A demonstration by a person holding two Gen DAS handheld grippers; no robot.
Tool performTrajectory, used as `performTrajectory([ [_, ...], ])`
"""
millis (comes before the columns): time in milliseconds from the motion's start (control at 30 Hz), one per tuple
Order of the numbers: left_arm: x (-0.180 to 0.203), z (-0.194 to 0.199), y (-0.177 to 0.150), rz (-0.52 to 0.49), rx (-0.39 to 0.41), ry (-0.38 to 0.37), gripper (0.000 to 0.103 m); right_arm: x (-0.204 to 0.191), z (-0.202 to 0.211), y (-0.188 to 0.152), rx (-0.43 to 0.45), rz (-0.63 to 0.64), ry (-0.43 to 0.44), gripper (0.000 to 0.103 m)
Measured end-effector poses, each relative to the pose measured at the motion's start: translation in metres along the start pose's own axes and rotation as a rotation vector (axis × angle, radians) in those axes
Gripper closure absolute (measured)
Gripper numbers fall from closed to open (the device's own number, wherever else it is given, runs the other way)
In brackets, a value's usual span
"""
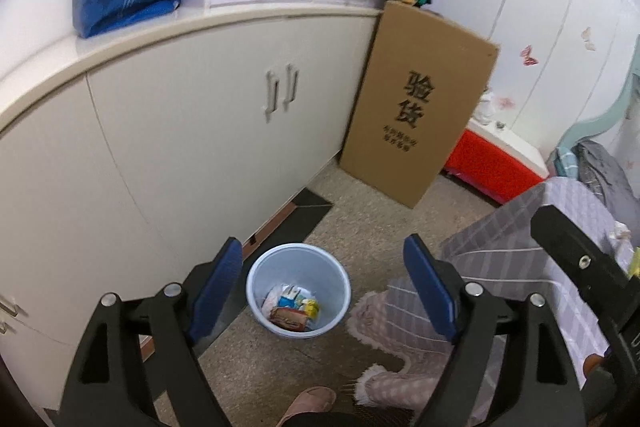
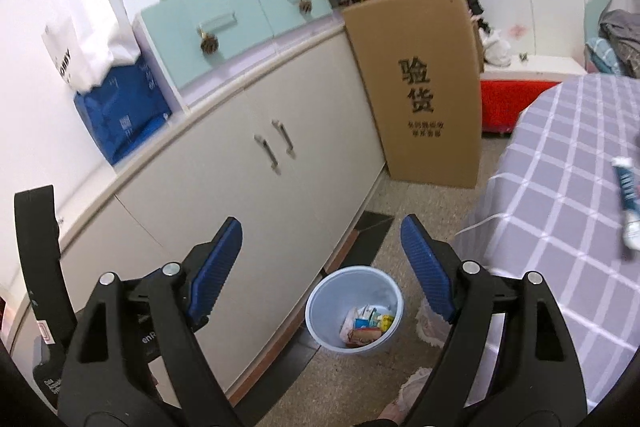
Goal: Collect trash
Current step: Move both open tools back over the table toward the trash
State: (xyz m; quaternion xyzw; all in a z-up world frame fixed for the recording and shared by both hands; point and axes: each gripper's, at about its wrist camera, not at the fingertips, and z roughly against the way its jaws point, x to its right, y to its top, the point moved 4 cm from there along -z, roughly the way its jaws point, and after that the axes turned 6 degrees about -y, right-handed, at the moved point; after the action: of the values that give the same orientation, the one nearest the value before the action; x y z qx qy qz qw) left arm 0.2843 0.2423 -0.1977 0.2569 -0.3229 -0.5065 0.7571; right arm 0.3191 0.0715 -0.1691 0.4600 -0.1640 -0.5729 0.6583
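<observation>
Both grippers hang over the floor beside the long cabinet [image 1: 180,131], and both are released: the left gripper [image 1: 324,291] has its blue pads spread wide with nothing between them, and so does the right gripper [image 2: 320,267]. Below them stands the pale blue bin [image 1: 298,289], close to the cabinet's foot, with a small heap of wrappers [image 1: 294,309] already lying at its bottom. One more piece that looks like trash, a squeezed tube [image 2: 628,199], lies on the checked bed cover [image 2: 560,167], well apart from the bin.

The risk from here, I think, is in the next pick. The tube is flat and sits on soft cloth, so a gripper could pinch the cover along with it, or push it away. A pink slipper [image 1: 310,403] stands near the bin, and a careless step could knock the light bin over and spill it.
</observation>
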Motion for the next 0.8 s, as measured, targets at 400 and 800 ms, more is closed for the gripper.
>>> performTrajectory([
  [400, 0.143, 0.033, -0.025, -0.184, -0.03, -0.21, 0.019, 0.113, 0.115, 0.023, 0.13, -0.131, -0.156, 0.021],
  [800, 0.255, 0.016, -0.064, -0.381, -0.14, -0.286, 0.019, 0.256, 0.147, 0.002, 0.018, -0.282, -0.396, 0.042],
])
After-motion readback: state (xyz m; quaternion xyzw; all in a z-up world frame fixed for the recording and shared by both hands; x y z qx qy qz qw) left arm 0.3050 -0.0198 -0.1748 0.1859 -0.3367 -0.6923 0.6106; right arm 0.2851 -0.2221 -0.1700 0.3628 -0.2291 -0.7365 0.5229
